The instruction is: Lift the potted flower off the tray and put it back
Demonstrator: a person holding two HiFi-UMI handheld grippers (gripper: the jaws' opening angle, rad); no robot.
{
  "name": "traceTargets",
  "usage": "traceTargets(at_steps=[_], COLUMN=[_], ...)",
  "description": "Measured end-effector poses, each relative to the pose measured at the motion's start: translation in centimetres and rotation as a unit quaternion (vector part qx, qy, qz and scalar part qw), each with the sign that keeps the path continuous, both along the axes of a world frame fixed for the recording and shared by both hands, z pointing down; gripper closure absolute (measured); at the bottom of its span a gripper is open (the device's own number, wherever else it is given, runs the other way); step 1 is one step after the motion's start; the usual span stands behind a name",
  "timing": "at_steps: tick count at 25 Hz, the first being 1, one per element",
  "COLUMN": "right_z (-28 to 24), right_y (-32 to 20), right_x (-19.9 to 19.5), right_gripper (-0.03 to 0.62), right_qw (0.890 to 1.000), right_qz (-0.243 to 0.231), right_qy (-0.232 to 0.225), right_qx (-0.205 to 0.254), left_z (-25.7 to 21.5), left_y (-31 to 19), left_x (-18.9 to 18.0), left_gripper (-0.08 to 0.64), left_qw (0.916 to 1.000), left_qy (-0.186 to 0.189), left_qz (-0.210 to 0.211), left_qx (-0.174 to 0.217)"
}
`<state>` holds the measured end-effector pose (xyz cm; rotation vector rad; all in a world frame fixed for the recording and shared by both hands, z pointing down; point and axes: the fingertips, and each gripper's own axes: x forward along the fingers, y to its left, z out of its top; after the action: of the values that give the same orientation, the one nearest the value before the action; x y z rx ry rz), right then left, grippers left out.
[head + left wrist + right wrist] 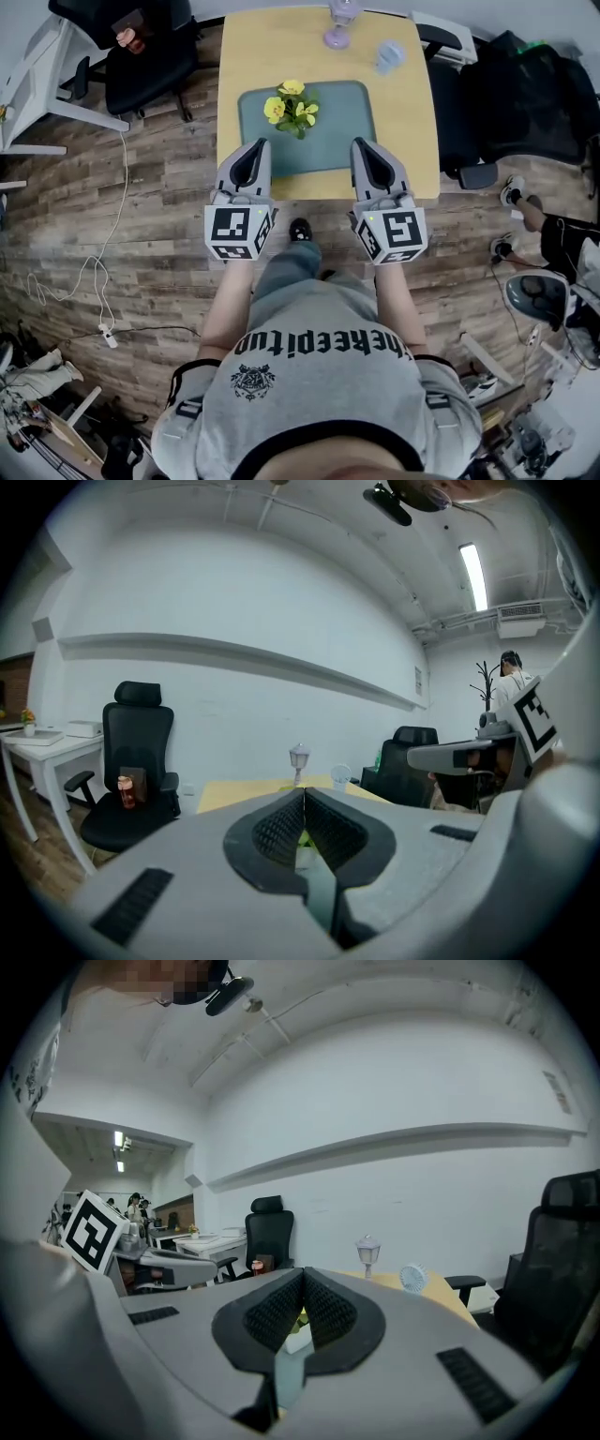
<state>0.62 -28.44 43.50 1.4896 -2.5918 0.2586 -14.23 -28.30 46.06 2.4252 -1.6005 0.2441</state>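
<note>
Presently the potted flower stands on the tray, ahead of both grippers. Left gripper and right gripper — both clenched, empty. Likely light and top-heavy, blooms fragile — take the pot's sides, never the stems.

The person wears a grey short-sleeved T-shirt with black neck trim, black lettering across the chest and a small black emblem. Black straps sit at each sleeve. Grey trousers and a black shoe show at the far end. The left hand-held gripper and the right hand-held gripper look alike. Each has a light grey tapering shell, black ribbed pads and a white cube printed with black square markers.
</note>
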Motion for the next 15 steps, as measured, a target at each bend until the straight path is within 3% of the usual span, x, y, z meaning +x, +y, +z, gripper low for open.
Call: traceTargets(at_steps=[5, 7, 15], right_z=[1.0, 1.2, 1.5], right_y=[0.1, 0.1, -0.3], right_x=[-0.1, -0.1, 0.7], right_gripper=[0.606, 0.606, 0.606], right_qw=[1.0, 1.0, 0.999], right_qz=[0.003, 0.005, 0.023], right_qy=[0.004, 0.006, 0.015], right_qx=[-0.012, -0.015, -0.022], left_z=[4.3, 6.1, 12.5], left_y=[-1.0, -1.5, -3.3], left_x=[1.0, 1.4, 3.0], left_gripper=[0.544, 0.44, 0.256], left_qw=[0.9989, 0.9979, 0.989], left_qy=[0.008, 0.002, -0.042], left_qz=[0.015, 0.021, 0.072], left_qx=[-0.044, -0.061, -0.122])
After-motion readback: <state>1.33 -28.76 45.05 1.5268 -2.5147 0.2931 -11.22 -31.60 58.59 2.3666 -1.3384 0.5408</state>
